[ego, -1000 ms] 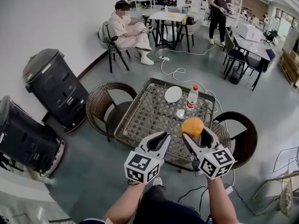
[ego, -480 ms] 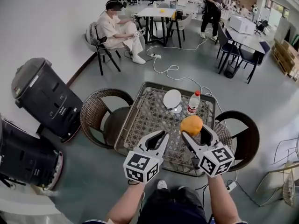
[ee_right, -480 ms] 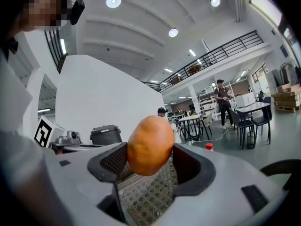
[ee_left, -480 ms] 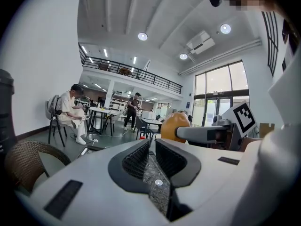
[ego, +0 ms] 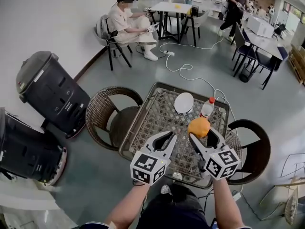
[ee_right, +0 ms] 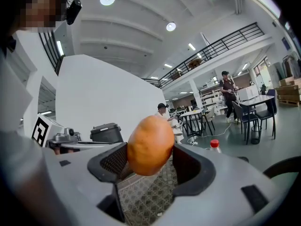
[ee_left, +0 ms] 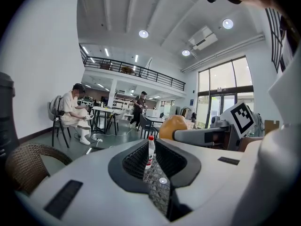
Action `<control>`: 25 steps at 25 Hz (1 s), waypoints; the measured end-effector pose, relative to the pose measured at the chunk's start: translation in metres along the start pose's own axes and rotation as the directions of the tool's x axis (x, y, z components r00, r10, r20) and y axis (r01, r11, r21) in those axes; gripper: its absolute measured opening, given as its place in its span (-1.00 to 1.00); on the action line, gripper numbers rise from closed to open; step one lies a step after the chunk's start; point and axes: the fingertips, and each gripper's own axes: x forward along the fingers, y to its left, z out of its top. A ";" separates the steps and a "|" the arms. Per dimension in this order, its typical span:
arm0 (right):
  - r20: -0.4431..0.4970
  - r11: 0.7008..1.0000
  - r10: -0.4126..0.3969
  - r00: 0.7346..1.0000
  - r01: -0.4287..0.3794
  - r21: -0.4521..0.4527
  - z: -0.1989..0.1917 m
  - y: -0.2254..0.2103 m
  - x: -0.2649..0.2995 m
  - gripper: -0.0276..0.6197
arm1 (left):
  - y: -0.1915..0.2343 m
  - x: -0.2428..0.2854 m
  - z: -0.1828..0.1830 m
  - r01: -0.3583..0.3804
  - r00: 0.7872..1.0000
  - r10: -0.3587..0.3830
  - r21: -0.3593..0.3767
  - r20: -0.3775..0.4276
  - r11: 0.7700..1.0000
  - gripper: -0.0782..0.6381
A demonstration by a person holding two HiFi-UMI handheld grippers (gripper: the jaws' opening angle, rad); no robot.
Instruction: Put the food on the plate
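Judged as the carrying step: gripped the round orange food (ee_right: 150,145) firmly between both jaws of the right gripper (ee_right: 151,160), up in the air on the near side of the table (ego: 147,123) and not yet on the plate (ego: 184,102). Seen in the head view at centre right of the frame, with the plate lying bare further up, toward the far side of the table, and a red-capped bottle (ego: 207,108) standing just beside it on the right. Called next, most likely, for a reach forward and a little to the left, clear of the bottle, then a lowering until touching the plate, and only then a parting of the jaws. Called also for care, being round and likely to roll off a shallow plate if let go too high or too early. Held the left gripper (ego: 164,139) with nothing in it, jaws spread apart, only the table and the bottle showing through the gap in the left gripper view. Held both grippers side by side at lower centre of the head view, forearms stretched up from the bottom edge, jaws pointed away toward the table, marker cubes nearest the camera. Pointed roughly level, to judge by the room showing straight ahead in both gripper views.
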 end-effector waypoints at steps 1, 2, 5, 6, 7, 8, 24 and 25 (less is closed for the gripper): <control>-0.003 1.000 0.005 1.000 -0.005 0.007 0.000 -0.004 0.006 0.04 | 0.003 0.004 0.001 -0.005 1.000 0.005 0.001 -0.001 1.000 -0.63; -0.006 1.000 0.010 1.000 -0.010 0.015 0.000 -0.008 0.011 0.04 | 0.006 0.009 0.003 -0.009 1.000 0.009 0.002 -0.003 1.000 -0.71; -0.009 0.999 0.029 1.000 -0.028 0.034 0.000 -0.019 0.030 0.04 | 0.013 0.021 0.005 -0.014 1.000 0.014 0.014 -0.008 1.000 -0.72; -0.011 0.999 0.033 0.999 -0.032 0.038 -0.001 -0.023 0.037 0.04 | 0.016 0.026 0.005 -0.016 1.000 0.016 0.020 -0.013 1.000 -0.72; -0.015 0.999 0.034 0.999 -0.033 0.041 -0.002 -0.027 0.043 0.04 | 0.018 0.031 0.004 -0.018 1.000 0.018 0.023 -0.018 1.000 -0.72; -0.020 0.999 0.033 0.999 -0.032 0.043 -0.003 -0.033 0.050 0.04 | 0.021 0.036 0.004 -0.019 1.000 0.020 0.022 -0.024 1.000 -0.72; -0.210 0.996 -0.078 0.975 0.085 0.026 -0.084 -0.121 0.182 0.04 | 0.082 0.104 -0.048 -0.054 0.990 0.051 -0.022 -0.134 0.998 -0.72; -0.223 0.995 -0.088 0.971 0.096 0.029 -0.090 -0.126 0.191 0.04 | 0.087 0.107 -0.052 -0.056 0.988 0.052 -0.025 -0.143 0.998 -0.72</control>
